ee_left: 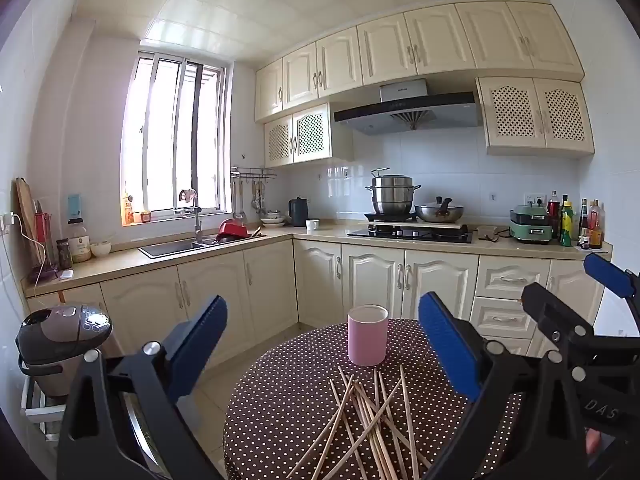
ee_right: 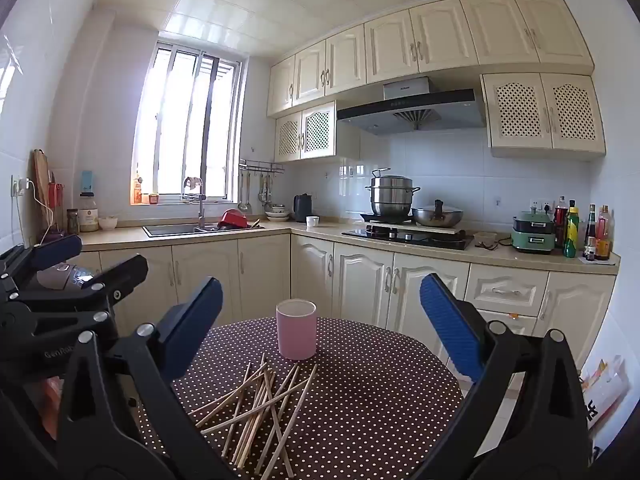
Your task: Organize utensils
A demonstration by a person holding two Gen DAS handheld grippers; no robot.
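A pink cylindrical cup stands upright on a round table with a brown polka-dot cloth; it also shows in the right wrist view. A loose pile of several wooden chopsticks lies crossed on the cloth in front of the cup, also seen in the right wrist view. My left gripper is open and empty, held above the table's near side. My right gripper is open and empty, to the right of the left one. Each gripper shows in the other's view, the right and the left.
Cream kitchen cabinets and a counter run behind the table, with a sink, a stove with pots, and bottles. A rice cooker stands on a low rack left of the table. The table cloth is bare on the right.
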